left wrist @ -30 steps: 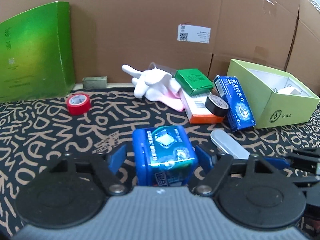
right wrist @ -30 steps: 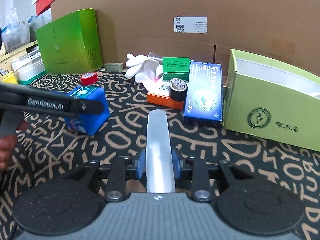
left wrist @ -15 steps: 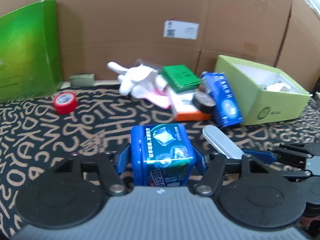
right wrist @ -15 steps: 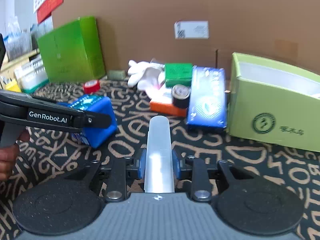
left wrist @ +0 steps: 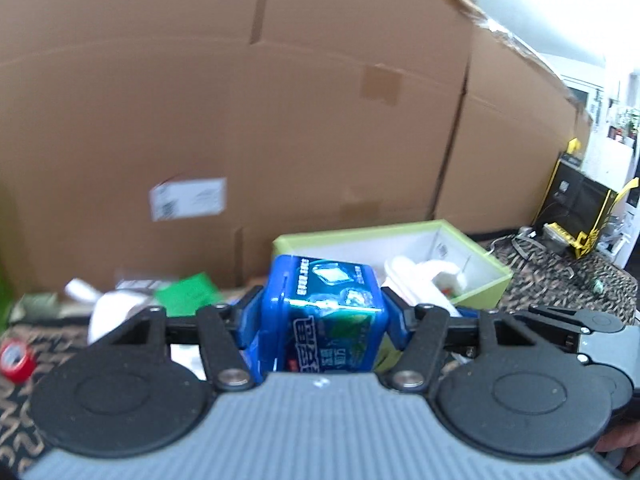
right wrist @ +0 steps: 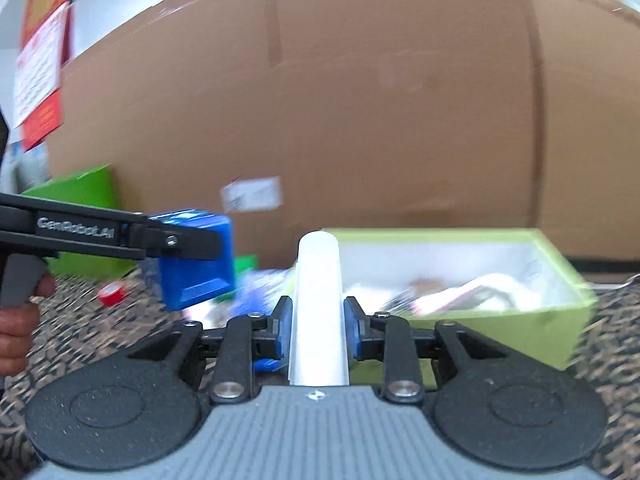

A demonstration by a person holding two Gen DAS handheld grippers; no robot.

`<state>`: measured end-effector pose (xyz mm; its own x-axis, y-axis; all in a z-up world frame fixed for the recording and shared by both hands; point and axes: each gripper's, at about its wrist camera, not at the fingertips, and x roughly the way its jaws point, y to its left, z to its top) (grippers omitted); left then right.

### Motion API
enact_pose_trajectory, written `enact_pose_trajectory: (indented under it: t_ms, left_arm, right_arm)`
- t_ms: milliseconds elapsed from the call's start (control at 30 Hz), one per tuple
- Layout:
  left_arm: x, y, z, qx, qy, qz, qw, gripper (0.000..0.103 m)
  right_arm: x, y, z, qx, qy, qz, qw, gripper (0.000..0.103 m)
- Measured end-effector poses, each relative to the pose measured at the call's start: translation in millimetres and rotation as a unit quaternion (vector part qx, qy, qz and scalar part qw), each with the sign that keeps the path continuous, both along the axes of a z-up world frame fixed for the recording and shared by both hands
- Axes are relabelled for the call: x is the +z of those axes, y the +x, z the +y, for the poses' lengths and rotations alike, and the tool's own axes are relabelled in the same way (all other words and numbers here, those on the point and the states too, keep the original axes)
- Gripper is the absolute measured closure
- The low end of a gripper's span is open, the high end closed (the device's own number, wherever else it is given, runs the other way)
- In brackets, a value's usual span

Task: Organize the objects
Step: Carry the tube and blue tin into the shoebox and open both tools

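Observation:
A blue box with printed labels [left wrist: 328,280] hangs above the patterned cloth, gripped from both sides by my left gripper [left wrist: 322,308], whose jaws are still closing on it. The right wrist view shows the same blue box [right wrist: 196,268] in the left gripper [right wrist: 176,240], lifted at the left. My right gripper [right wrist: 318,320] is shut on a white translucent tube [right wrist: 319,272] that sticks out forward between its pads. Just beyond both lies the open light green box [right wrist: 500,320] [left wrist: 360,236], with white items inside.
A cardboard wall [left wrist: 280,120] closes off the back. A red tape roll [left wrist: 16,356], a white glove [left wrist: 112,312] and a small dark green box [left wrist: 188,292] lie at the left. A tall green box [right wrist: 80,200] stands far left. A person's hand [right wrist: 16,332] holds the left gripper.
Both grippers rose off the cloth and swung toward the light green box, now close ahead. The left jaws closed onto the blue box and lifted it. The tube stayed gripped.

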<state>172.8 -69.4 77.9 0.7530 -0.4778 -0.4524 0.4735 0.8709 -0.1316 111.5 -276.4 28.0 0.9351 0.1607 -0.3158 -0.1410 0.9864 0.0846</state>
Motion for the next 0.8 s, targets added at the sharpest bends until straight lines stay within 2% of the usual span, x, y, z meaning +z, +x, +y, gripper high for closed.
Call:
enact_pose_trajectory:
  t_ms: [167, 400, 733, 767, 800]
  left_arm:
    - [7.0, 29.4, -52.0, -0.012, 0.003, -0.008, 0.9999, 0.043]
    - [-3.9, 61.8, -96.2, -0.001, 0.019, -0.014, 0.9997, 0.043]
    - [-47.9, 90.8, -108.8, 0.018, 0.051, 0.013, 0.9985, 0.042]
    - [-52.7, 93.1, -108.5, 0.021, 0.051, 0.016, 0.9983, 0.042]
    - [-56.3, 93.7, -107.7, 0.023, 0.051, 0.014, 0.9983, 0.034]
  right_arm:
    - [10.5, 30.4, -43.0, -0.053, 0.0, -0.009, 0.999, 0.072]
    - [7.1, 80.3, -81.1, -0.103, -0.002, -0.024, 0.994, 0.072]
    - [-51.2, 127.4, -91.5, -0.108, -0.011, 0.062, 0.992, 0.072]
    - [-54.8, 130.6, -91.0, -0.108, -0.023, 0.07, 0.991, 0.072]
    - [-57.1, 129.9, -90.9, -0.11, -0.035, 0.077, 0.99, 0.069]
